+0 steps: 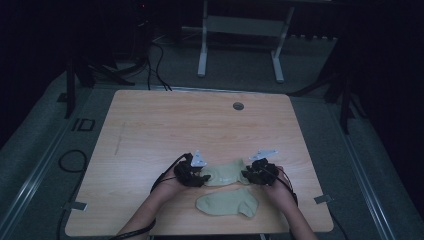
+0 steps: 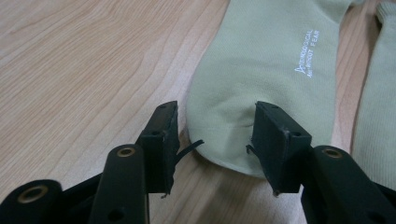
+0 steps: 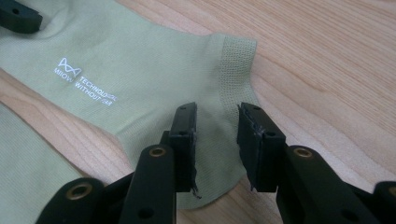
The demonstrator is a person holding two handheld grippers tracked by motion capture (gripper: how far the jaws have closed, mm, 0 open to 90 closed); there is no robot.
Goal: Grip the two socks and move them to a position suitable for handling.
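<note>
Both tongs are at the two ends of a pale green cotton sock with small white lettering (image 1: 226, 173), which lies flat on the light wooden surface (image 1: 165, 125). Left tongs (image 2: 215, 135) stand wide, their jaws on either side of the rounded toe end, not closed on it. Right tongs (image 3: 217, 140) stand narrower, jaws over the ribbed cuff end, with a gap between them. A second pale green sock (image 1: 227, 204) lies just beside the first, nearer to the person.

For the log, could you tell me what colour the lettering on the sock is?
White, on the pale green sock; clearest in the right gripper view.
</note>
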